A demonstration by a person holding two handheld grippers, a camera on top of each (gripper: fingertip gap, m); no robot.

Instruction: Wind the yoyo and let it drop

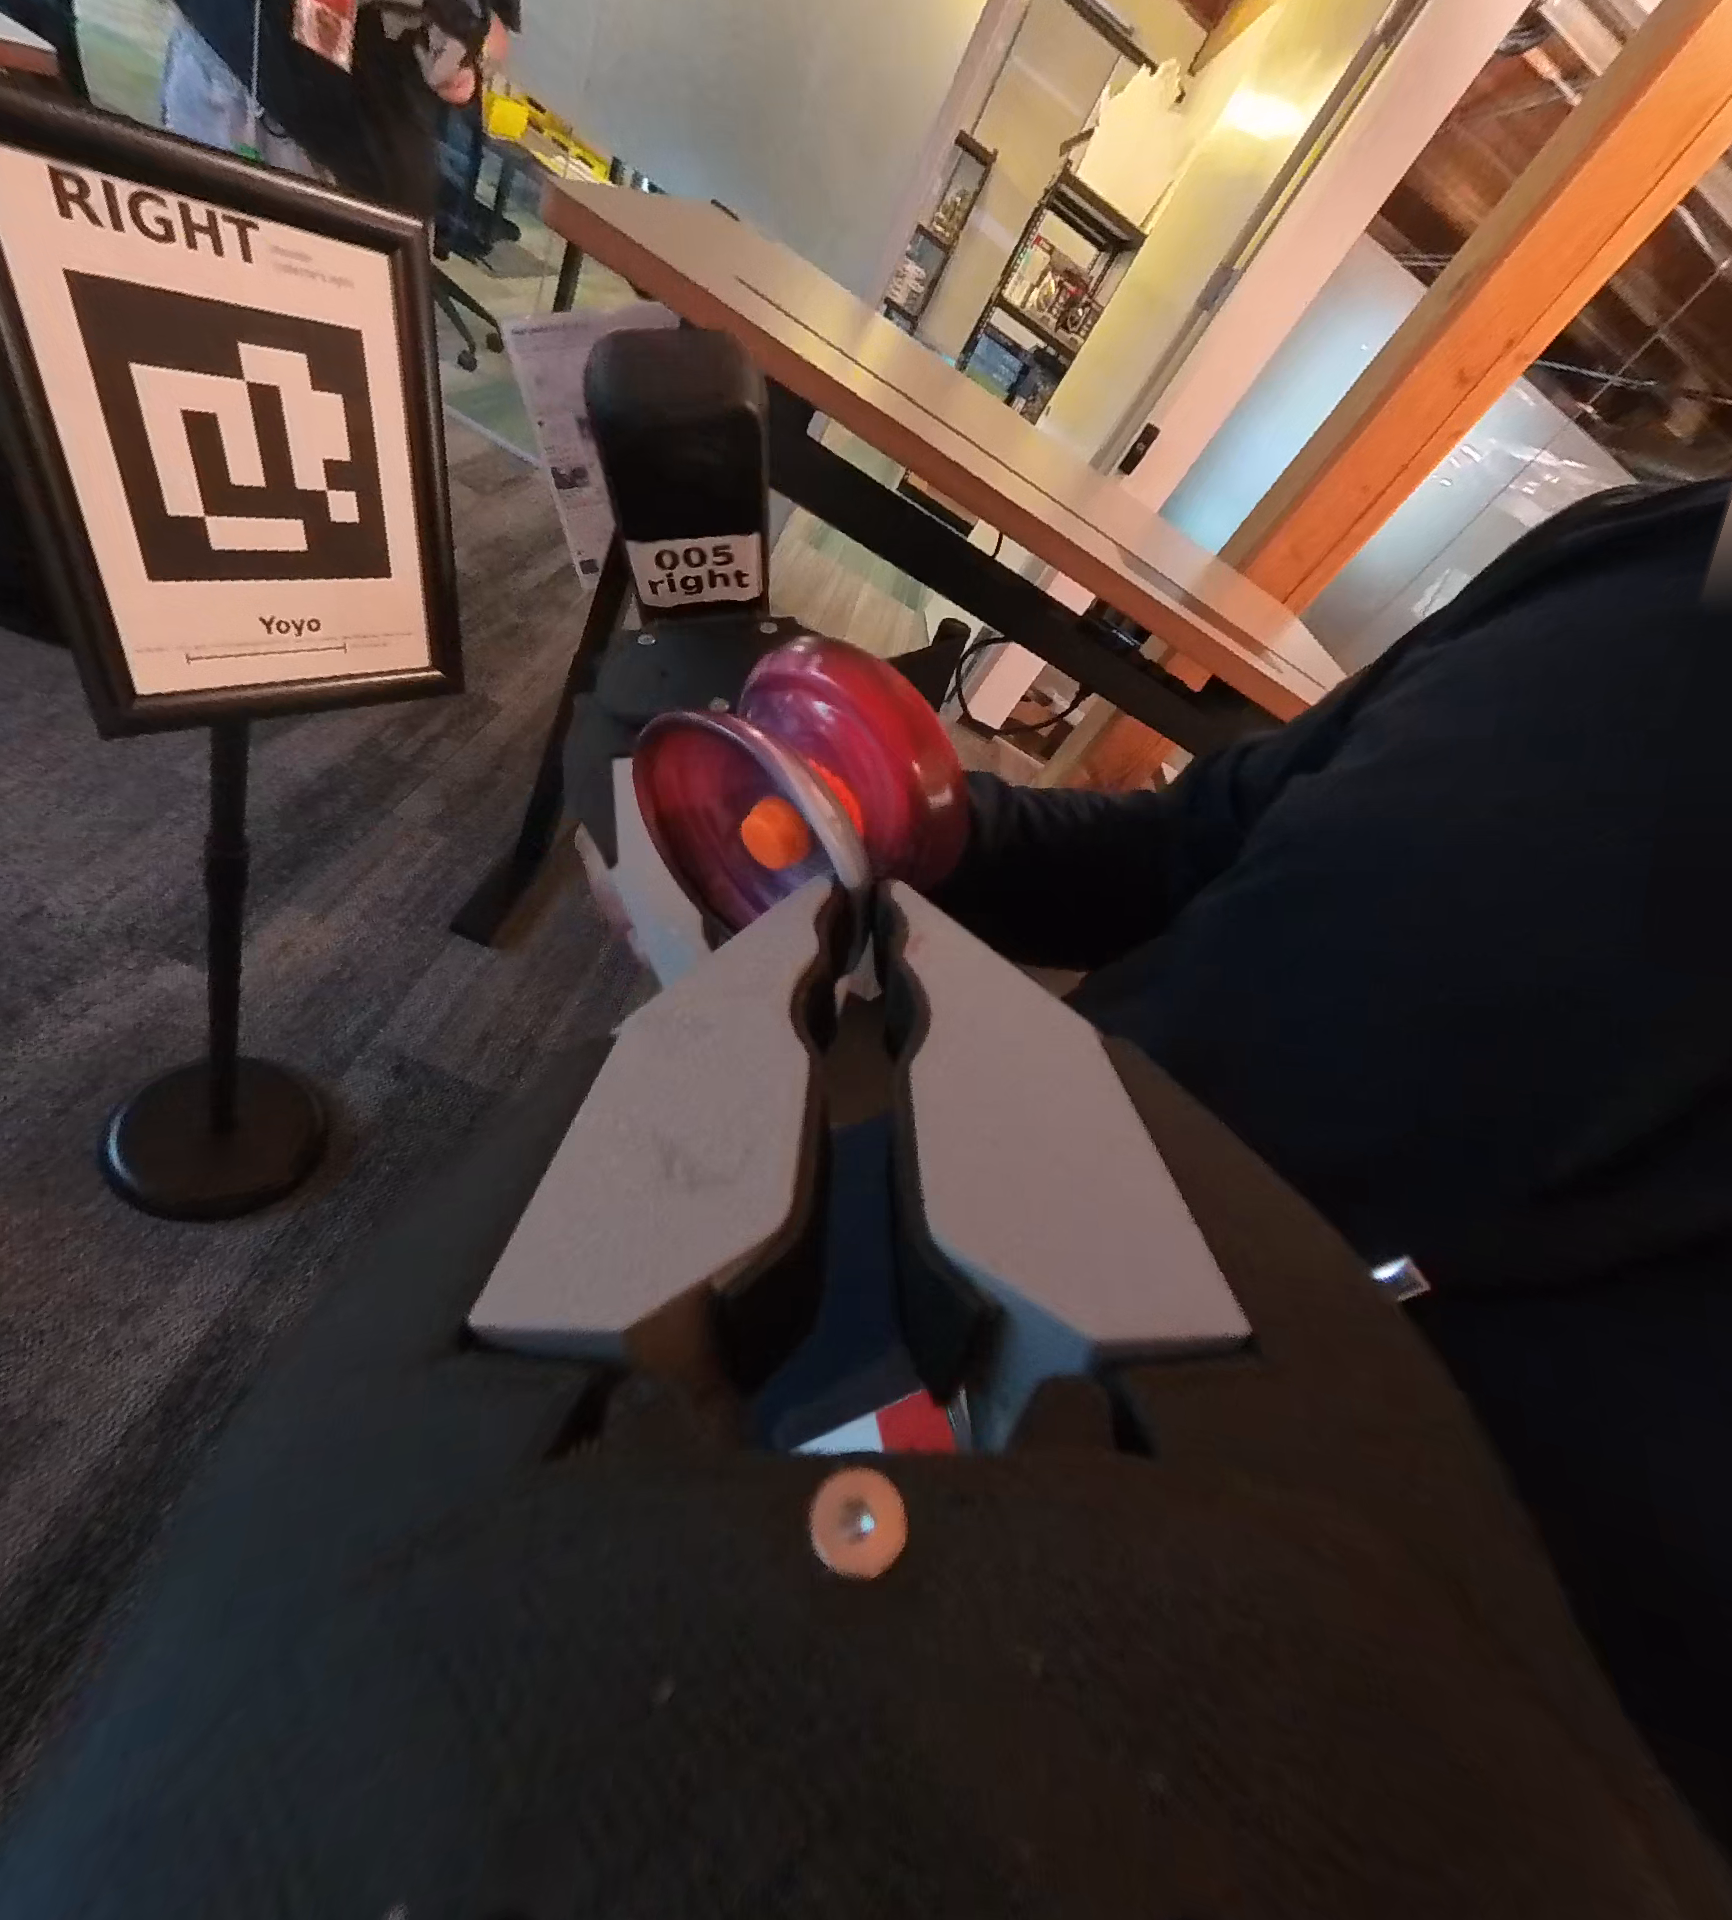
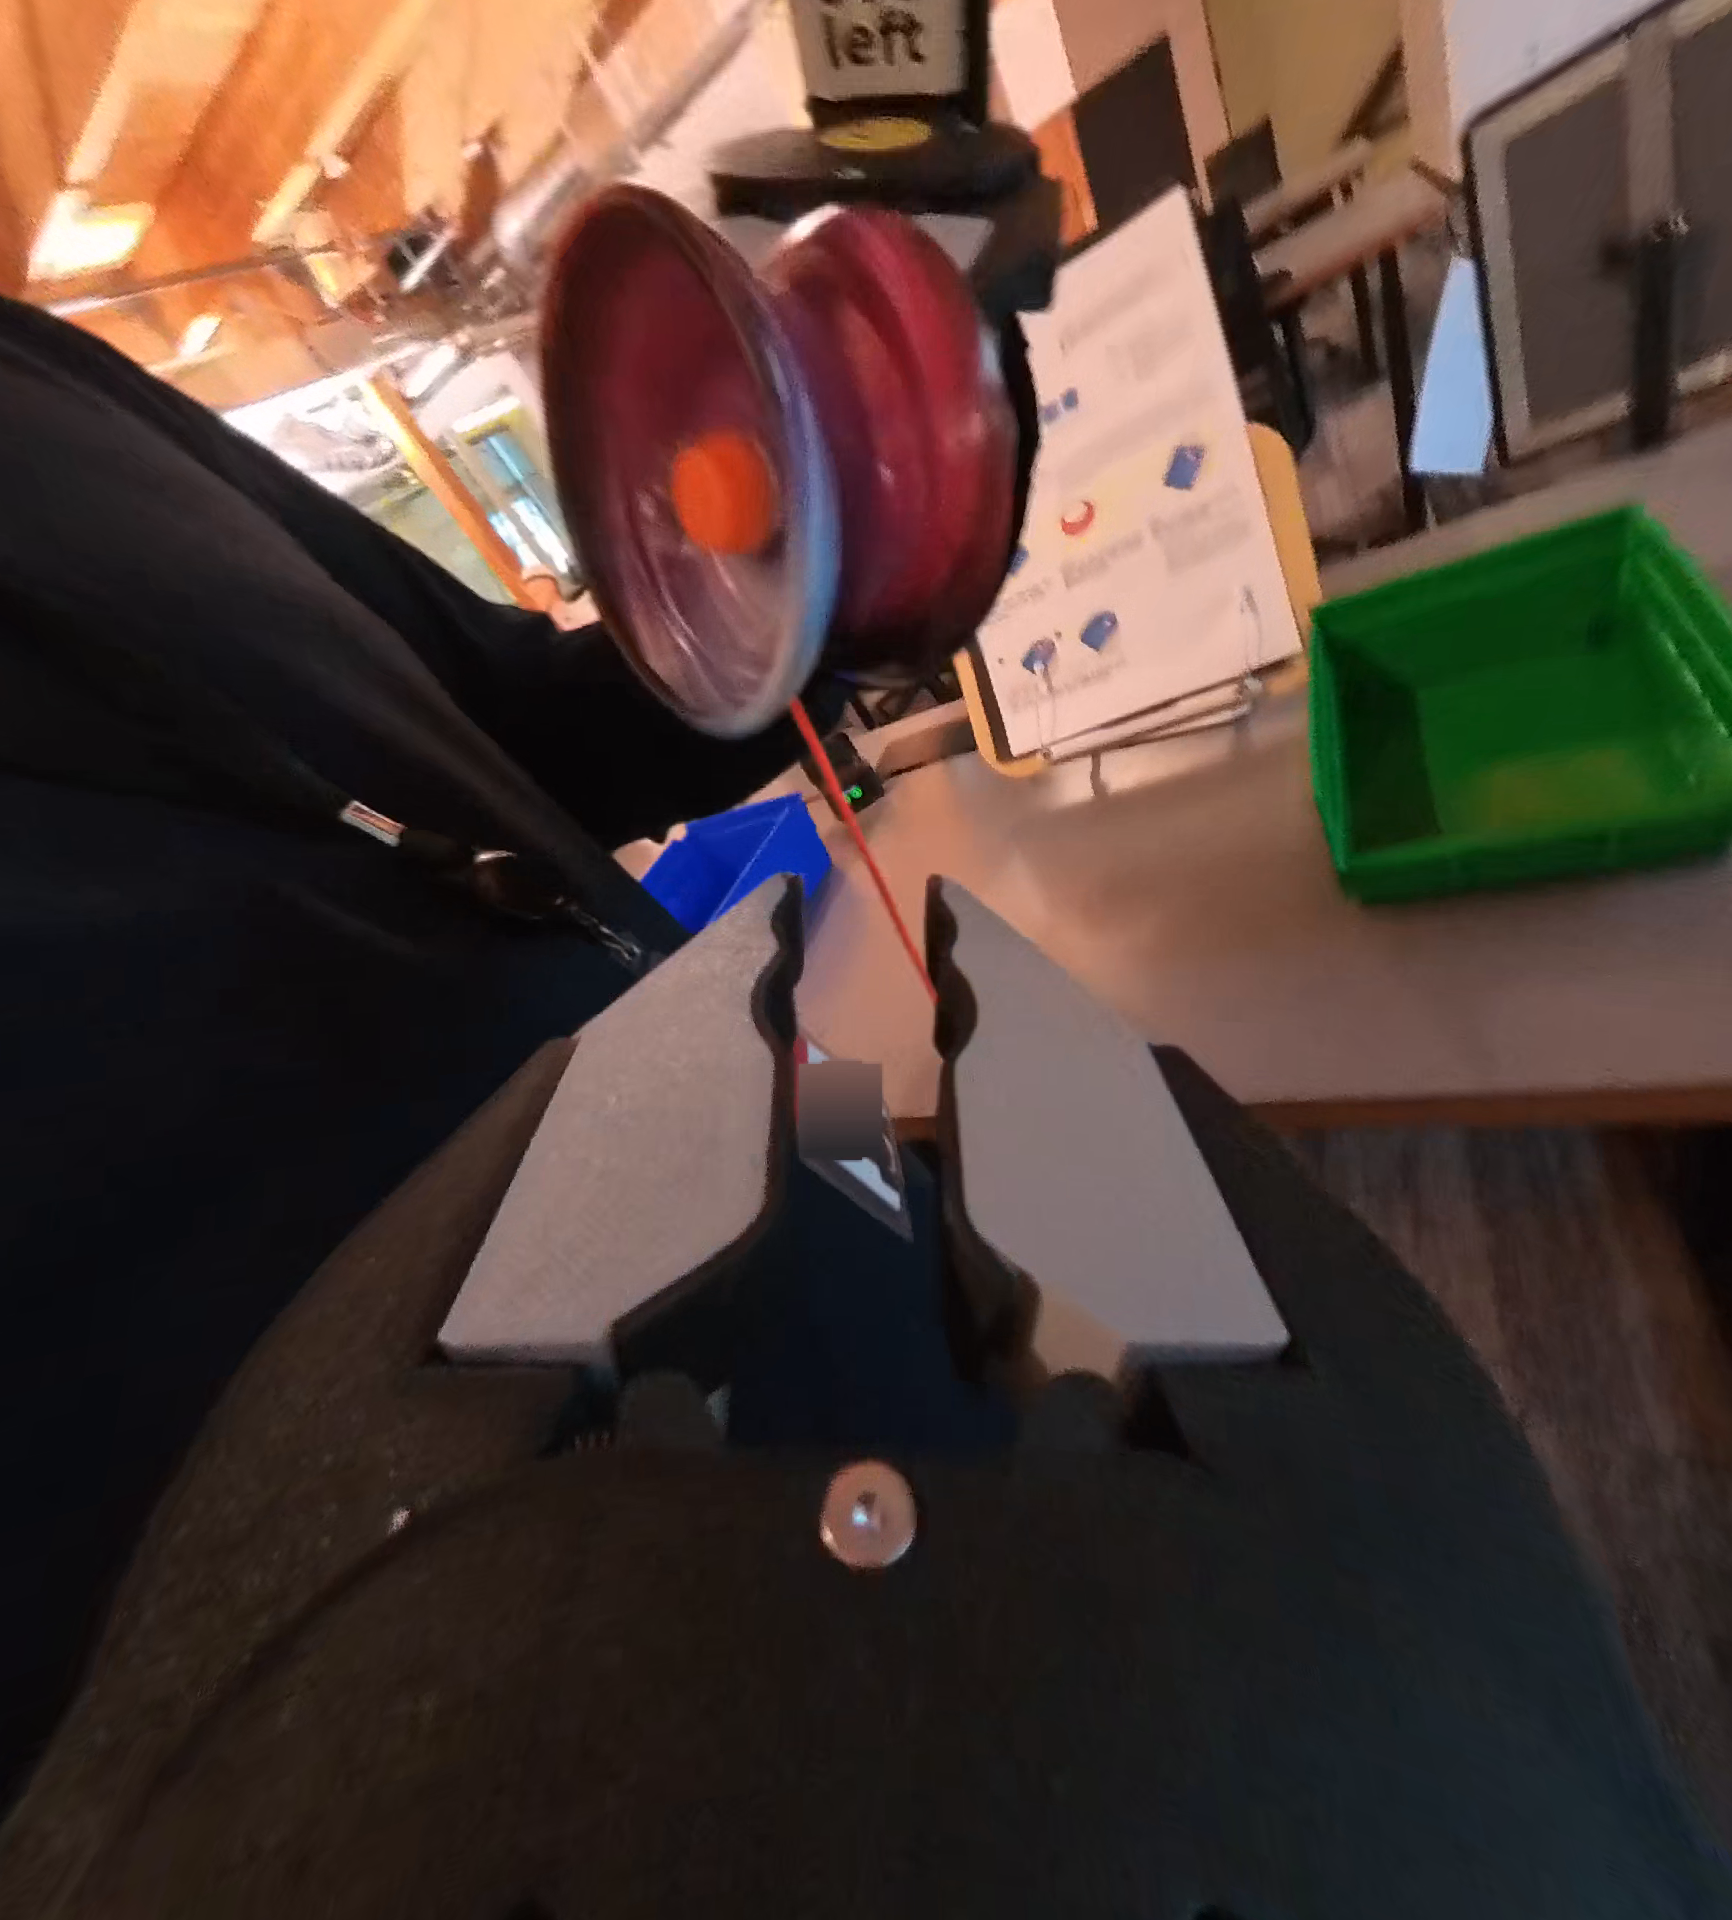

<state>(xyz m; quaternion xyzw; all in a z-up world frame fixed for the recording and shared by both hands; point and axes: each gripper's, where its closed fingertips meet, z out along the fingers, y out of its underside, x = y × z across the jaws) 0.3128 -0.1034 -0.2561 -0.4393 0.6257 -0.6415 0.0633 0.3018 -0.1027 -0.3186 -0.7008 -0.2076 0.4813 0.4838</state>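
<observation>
Spinning-blurred red-purple yoyo (image 1: 802, 781) with an orange hub hangs in the air between the two grippers, above the grey surface (image 2: 1205, 935) edge. Left gripper (image 1: 862, 909) jaws nearly closed, tips right at the yoyo's lower rim; something thin and dark sits in the narrow slot between them, cannot tell what it is. Right gripper (image 2: 860, 894) jaws narrowly apart, nothing pinched: red string (image 2: 867, 862) runs taut from the yoyo's groove down through the gap and meets the inner edge of the right-hand finger (image 2: 955, 997). Person's dark sleeve (image 1: 1361, 831) reaches in behind the yoyo. Green bin (image 2: 1548, 717) and blue bin (image 2: 737, 852) on the surface, white printed sheets on a stand (image 2: 1142, 499) beside them. Framed marker sign (image 1: 207, 416) stands on the carpet (image 1: 31, 935).
</observation>
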